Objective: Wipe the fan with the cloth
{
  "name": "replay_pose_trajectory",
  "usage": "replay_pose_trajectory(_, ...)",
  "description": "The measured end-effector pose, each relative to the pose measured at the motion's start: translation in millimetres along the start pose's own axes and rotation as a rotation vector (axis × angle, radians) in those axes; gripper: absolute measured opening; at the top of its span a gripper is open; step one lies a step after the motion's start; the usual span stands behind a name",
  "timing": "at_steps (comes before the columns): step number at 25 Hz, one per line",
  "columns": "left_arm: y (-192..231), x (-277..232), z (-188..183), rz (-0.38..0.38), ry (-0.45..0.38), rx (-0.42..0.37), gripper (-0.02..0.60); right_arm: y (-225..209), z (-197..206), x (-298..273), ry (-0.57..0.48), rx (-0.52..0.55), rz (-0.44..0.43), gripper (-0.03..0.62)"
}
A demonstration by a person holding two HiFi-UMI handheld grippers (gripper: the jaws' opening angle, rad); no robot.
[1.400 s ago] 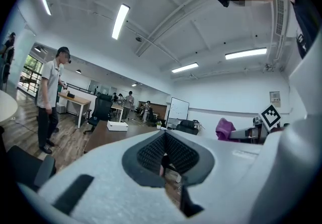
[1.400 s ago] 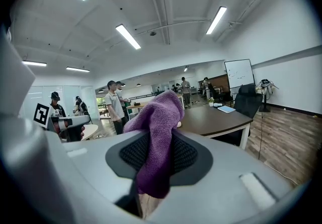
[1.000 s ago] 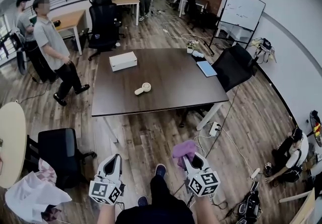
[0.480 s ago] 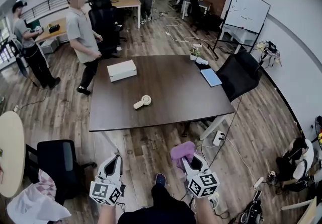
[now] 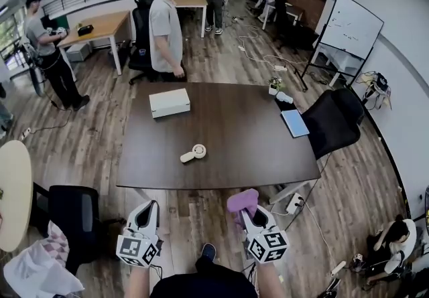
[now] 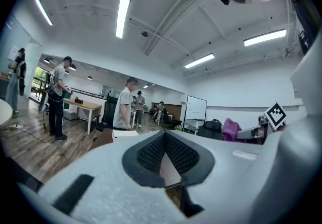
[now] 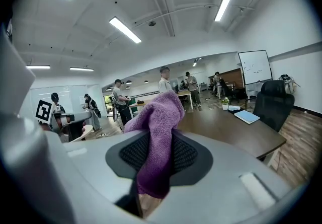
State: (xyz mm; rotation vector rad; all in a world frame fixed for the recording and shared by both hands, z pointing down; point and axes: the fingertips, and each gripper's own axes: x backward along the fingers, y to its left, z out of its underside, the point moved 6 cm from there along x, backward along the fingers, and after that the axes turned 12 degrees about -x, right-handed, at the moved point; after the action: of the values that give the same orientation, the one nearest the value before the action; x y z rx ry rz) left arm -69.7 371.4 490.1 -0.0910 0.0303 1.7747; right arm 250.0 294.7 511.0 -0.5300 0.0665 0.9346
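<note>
The small cream handheld fan [image 5: 193, 153] lies mid-frame on the dark brown wooden table [image 5: 255, 142], well apart from both grippers at the bottom. The right gripper [image 5: 247, 213] clamps a purple terry cloth [image 5: 242, 200], jaws partly apart around it; the left gripper [image 5: 147, 212] is closed, empty. Unheld and light, the fan would probably skid under wiping. A white rectangular box [image 5: 169, 102] sits toward the table's upper left; a grey-shirted person [image 5: 165, 22] stands beyond on wood flooring [image 5: 100, 102].
</note>
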Motion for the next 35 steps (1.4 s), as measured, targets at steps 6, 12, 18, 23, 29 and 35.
replay_pose_trajectory(6,5,-51,-17,-0.054,-0.018,-0.009,-0.005,-30,-35,-45,0.022,0.028,-0.046,0.118)
replay_pose_trajectory(12,16,-82,-20,-0.075,-0.003,-0.010,-0.005,-44,-55,-86,0.041,0.032,-0.065,0.118)
replay_pose_trajectory(18,45,-131,-14,-0.076,0.012,0.000,-0.005,-58,-75,-137,0.045,0.028,-0.053,0.118)
replay_pose_trajectory(23,80,-177,-12,-0.058,0.010,0.008,-0.005,-60,-93,-182,0.038,0.027,-0.037,0.118)
replay_pose_trajectory(29,123,-225,-16,-0.015,0.002,0.000,-0.005,-57,-113,-234,0.017,0.014,0.002,0.118)
replay_pose_trajectory(35,161,-254,-9,0.026,0.003,-0.005,-0.005,-51,-118,-274,0.005,-0.008,0.037,0.118)
